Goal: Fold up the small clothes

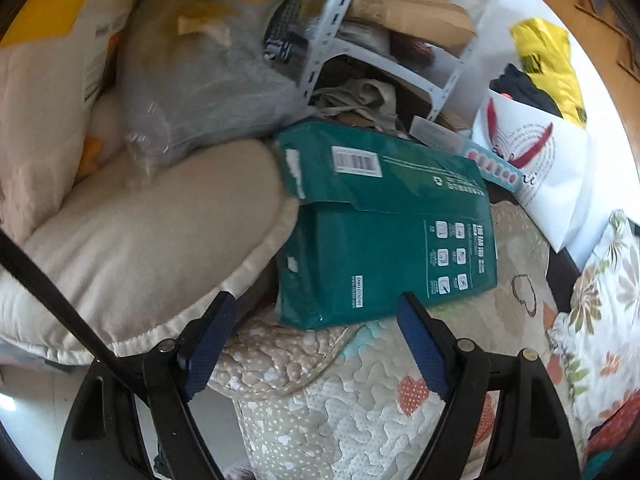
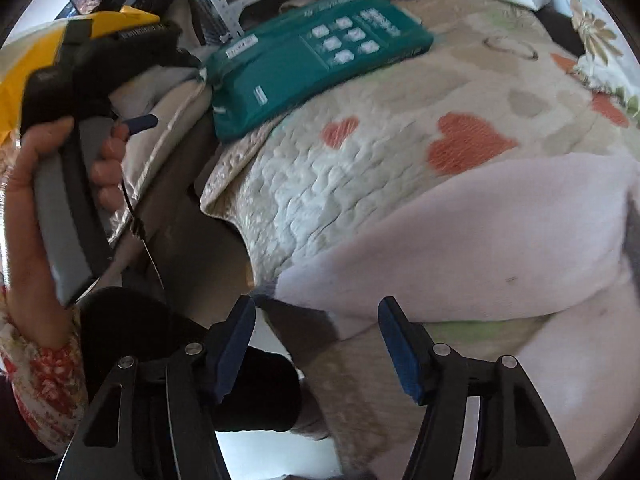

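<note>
A bed covered by a quilted bedspread [image 2: 360,168], cream and beige with orange hearts, is seen in a cluttered room; the right wrist view is blurred. In the left wrist view, beige cushions [image 1: 152,240] are piled at the left, with a clear plastic bag of grey stuffing [image 1: 192,80] above them. A green flat package [image 1: 384,220] with a barcode label and white pictograms is laid in the middle, partly on the cushion edge and partly on the bedspread. Behind it a white metal rack [image 1: 332,36] stuffed with cardboard is seen, and to the right a white bag with red print [image 1: 532,160], a yellow bag [image 1: 548,56] and a floral pillow [image 1: 604,300].

The left gripper [image 1: 316,320] is held released, its blue-padded jaws spread wide with nothing between them, above the near edge of the green package.

In the right wrist view, a hand [image 2: 44,184] with a floral sleeve is seen at the left, wrapped around the grey and black handle of the other tool. The right gripper [image 2: 316,336] is likewise held open and empty. The small garment [image 2: 480,240], a pale pink, soft, fleecy piece with a darker grey patch at its right edge, is spread on the bedspread at the lower right, just beyond the right finger; a fold is visible across its lower part.
</note>
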`<state>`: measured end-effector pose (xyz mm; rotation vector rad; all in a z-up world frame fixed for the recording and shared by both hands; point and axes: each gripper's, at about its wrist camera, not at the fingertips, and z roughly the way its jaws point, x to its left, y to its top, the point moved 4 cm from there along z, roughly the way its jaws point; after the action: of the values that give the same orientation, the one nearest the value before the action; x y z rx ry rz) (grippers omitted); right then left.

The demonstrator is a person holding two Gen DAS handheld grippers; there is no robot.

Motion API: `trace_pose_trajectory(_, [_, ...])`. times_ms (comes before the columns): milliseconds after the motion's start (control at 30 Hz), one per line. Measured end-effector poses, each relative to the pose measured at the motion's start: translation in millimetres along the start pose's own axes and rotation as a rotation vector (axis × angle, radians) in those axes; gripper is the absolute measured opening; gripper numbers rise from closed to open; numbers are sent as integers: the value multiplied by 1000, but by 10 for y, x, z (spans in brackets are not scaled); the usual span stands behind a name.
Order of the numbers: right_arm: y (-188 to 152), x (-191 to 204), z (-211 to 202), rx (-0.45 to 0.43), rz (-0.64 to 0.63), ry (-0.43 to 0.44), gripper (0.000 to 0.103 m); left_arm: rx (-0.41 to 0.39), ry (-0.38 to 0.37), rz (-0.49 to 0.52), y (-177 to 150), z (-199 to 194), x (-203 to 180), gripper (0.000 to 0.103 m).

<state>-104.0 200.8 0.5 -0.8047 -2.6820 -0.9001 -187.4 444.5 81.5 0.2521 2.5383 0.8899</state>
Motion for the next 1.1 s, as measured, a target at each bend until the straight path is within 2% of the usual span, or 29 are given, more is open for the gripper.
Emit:
trace_pose_trajectory(100, [9, -32, 166, 34, 94, 48, 69, 17, -17, -9, -10, 13, -8, 81])
trace_pose_trajectory(267, [74, -102, 285, 8, 219, 37, 68, 14, -32, 33, -56, -10, -141, 81])
trace_pose_trajectory(333, [96, -140, 306, -1, 250, 10, 33, 0, -23, 31, -46, -27, -132, 81])
trace_pose_trajectory(367, [98, -173, 312, 9, 253, -9, 3, -3, -20, 26, -45, -27, -124, 81])
trace_pose_trajectory(433, [103, -244, 293, 18, 290, 14, 3, 7, -22, 17, -53, -11, -108, 81])
trace_pose_trajectory(533, [158, -291, -49, -54, 275, 14, 3, 17, -38, 23, -90, -7, -143, 81])
trace_pose_trajectory(600, [175, -349, -445, -128, 263, 21, 3, 15, -52, 49, -136, -25, -225, 81])
trace_pose_trajectory(700, [14, -634, -1066, -224, 301, -3, 3, 30, -86, 103, -249, -55, -396, 81])
trace_pose_trajectory(800, [-334, -1159, -1488, -263, 405, -119, 5, 45, -112, 160, -376, -82, -584, 81])
trace_pose_trajectory(833, [-503, -1407, -1571, -248, 461, -198, 5, 53, -122, 184, -439, -93, -665, 81])
trace_pose_trajectory(867, [-651, -1621, -1627, -219, 515, -279, 12, 59, -129, 199, -483, -96, -718, 81])
trace_pose_trajectory(900, [-815, -1815, -1675, -191, 566, -358, 13, 67, -137, 213, -531, -97, -775, 81])
trace_pose_trajectory(933, [-944, -1931, -1716, -182, 598, -403, 13, 73, -142, 226, -580, -100, -836, 81])
trace_pose_trajectory(967, [-1041, -1986, -1767, -186, 612, -413, 13, 75, -143, 237, -621, -103, -880, 81])
trace_pose_trajectory(1033, [-1109, -1904, -1825, -206, 580, -389, 18, 83, -145, 260, -709, -101, -974, 81])
trace_pose_trajectory(1100, [-1047, -1649, -1794, -226, 471, -373, 49, 108, -156, 279, -809, -81, -1084, 81])
